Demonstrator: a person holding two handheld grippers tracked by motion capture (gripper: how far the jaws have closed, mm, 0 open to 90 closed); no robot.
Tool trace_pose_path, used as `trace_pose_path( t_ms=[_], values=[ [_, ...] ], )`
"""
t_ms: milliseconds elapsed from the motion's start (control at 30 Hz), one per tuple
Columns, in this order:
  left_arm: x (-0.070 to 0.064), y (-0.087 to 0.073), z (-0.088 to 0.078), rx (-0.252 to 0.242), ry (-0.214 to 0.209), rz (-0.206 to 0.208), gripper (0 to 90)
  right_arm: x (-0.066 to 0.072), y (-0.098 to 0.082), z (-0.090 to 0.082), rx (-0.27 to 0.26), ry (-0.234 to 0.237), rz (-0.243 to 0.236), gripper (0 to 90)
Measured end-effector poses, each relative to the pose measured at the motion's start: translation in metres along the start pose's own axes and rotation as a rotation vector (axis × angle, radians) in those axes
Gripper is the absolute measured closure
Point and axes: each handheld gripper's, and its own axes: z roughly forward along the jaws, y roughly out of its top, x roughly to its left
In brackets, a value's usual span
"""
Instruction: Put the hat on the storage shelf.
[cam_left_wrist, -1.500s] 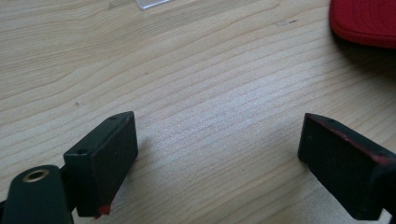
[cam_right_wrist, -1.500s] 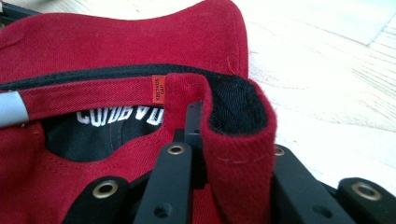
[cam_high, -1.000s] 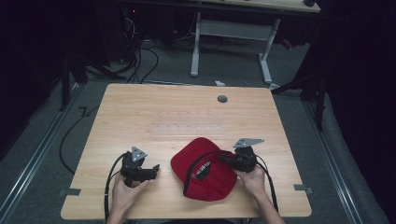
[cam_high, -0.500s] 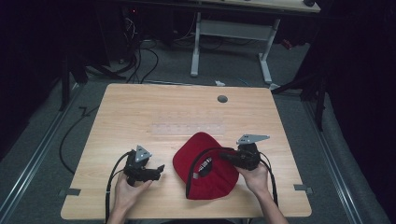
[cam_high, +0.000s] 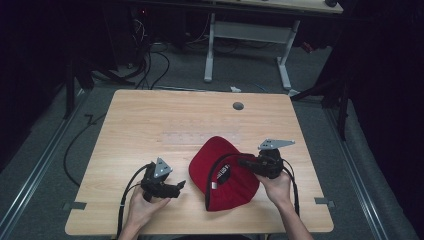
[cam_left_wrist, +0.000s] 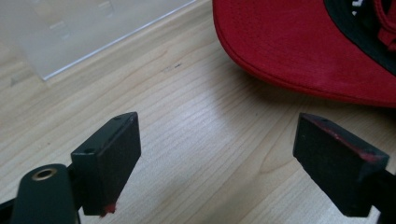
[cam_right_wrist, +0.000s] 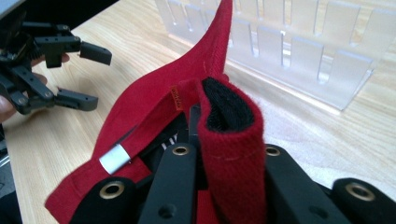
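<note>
Looking down from the high view: red fabric baseball cap (cam_high: 225, 175) lies inside-up on the light wooden table (cam_high: 150, 125), near the front edge, right of centre. Right gripper (cam_high: 245, 162) reaches into it from the right; its tips are hidden by the fabric. Left gripper (cam_high: 177, 186) sits just left of the cap, apart from it, spread. Far half of the table is bare except a faint clear plastic slotted rack (cam_high: 200, 136), hard to make out.

Left gripper view: both black jaws wide apart over bare wood, nothing between. Cap brim (cam_left_wrist: 303, 51) is cut off at the top right; rack corner (cam_left_wrist: 70, 32) at top left.

Right gripper view: jaws pressed onto a fold of the cap's red band with black lining (cam_right_wrist: 229, 126). Tips buried in cloth. Rack (cam_right_wrist: 299, 51) stands just behind, left gripper (cam_right_wrist: 88, 77) at far left, spread.
</note>
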Motion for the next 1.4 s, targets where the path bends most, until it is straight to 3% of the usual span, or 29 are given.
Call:
trace_pose_path(
  t_ms=[167,233,300,633,1067,1200,1233,1400],
  values=[
    [-0.006,0.000,0.000,-0.002,-0.022,0.007,19.7,0.000,0.007,-0.007,-0.019,0.004,0.004,83.6],
    [-0.008,0.000,-0.003,0.004,-0.068,0.001,15.8,0.000,0.010,-0.009,-0.023,0.006,0.010,83.6],
    [-0.011,0.001,-0.004,-0.007,-0.079,0.011,15.7,0.001,0.013,-0.012,-0.029,0.007,0.007,83.6],
    [-0.029,0.003,-0.004,-0.045,-0.104,0.115,15.2,0.005,0.030,-0.018,-0.049,0.046,0.020,83.6],
    [-0.035,0.005,0.003,-0.076,-0.108,0.100,14.5,0.014,0.047,-0.012,-0.062,0.095,0.048,83.5],
    [-0.036,0.008,0.001,-0.096,-0.109,0.091,13.0,0.017,0.048,-0.008,-0.049,0.087,0.047,83.5],
    [-0.036,0.009,0.000,-0.107,-0.096,0.105,11.9,0.019,0.048,-0.004,-0.030,0.050,0.034,83.5],
    [-0.034,0.014,-0.005,-0.136,-0.082,0.113,9.1,0.020,0.046,0.000,-0.004,0.018,0.030,83.3]
  ],
)
